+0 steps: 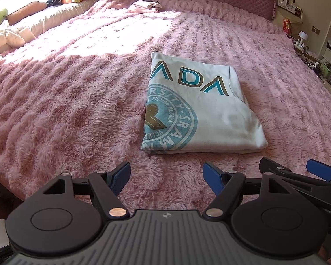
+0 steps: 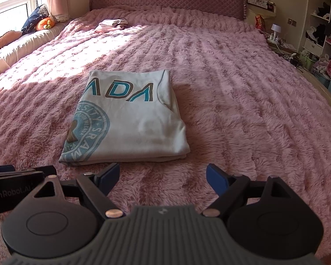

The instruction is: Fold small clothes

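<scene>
We hold both grippers low over the bed, side by side, each with its fingers spread wide and gripping nothing. Ahead of the left gripper (image 1: 166,177), slightly toward its right finger, lies the pale shirt (image 1: 200,110); from the right gripper (image 2: 163,180) the same shirt sits ahead and toward its left finger, just beyond the tips and not touching them.

The shirt looks already folded: a compact, roughly rectangular packet, several layers showing at the near edge, with teal and brown lettering and a round printed emblem on top. We judge this piece done, the fingers released from it. The next move likely calls for fetching another garment, perhaps the small pink bundle (image 2: 110,25) far ahead near the headboard (image 2: 167,0), or squaring the packet's edges.

The shirt is smooth, thin knit cotton by its look, lying flat with soft corners. The blanket (image 2: 242,88) under it is pink, deep-piled and ribbed in long furrows, so thin cloth may sink and demand a low, pinching approach
</scene>
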Available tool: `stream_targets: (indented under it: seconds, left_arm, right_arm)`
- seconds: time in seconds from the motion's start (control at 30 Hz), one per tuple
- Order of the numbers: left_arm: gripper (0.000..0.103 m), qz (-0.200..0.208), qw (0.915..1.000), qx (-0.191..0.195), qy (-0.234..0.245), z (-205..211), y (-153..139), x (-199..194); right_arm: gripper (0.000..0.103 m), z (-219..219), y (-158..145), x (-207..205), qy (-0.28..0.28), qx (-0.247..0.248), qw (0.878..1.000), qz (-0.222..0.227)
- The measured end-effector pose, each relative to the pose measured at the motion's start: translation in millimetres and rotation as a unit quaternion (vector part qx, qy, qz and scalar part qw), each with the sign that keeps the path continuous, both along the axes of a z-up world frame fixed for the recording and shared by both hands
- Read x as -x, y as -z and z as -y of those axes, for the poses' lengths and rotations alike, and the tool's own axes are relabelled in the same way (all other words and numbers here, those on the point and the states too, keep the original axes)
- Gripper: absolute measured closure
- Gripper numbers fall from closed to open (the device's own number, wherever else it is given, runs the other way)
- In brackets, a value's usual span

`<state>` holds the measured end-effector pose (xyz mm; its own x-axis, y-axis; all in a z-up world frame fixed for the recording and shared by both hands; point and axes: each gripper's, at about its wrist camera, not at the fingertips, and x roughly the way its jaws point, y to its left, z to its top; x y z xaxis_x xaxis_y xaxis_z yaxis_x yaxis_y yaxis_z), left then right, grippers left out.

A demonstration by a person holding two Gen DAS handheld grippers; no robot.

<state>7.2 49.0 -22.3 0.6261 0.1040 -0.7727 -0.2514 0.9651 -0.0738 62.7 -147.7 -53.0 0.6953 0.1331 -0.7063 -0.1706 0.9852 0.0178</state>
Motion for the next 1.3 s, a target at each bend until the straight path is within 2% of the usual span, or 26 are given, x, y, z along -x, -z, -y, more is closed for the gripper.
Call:
stream_targets:
  seconds: [1.07, 1.3]
  left_arm:
    - [0.020, -0.010, 0.9999, 0.010, -0.005, -7, 4, -3]
    - [0.019, -0.018, 0.9998, 0.000, -0.011, -8, 7, -6]
  right_arm:
    - [0.022, -9, 2, -6, -0.012, 0.022, 1.000, 0.000]
    - [0.022, -13, 3, -7, -0.018, 0.033, 0.999, 0.002]
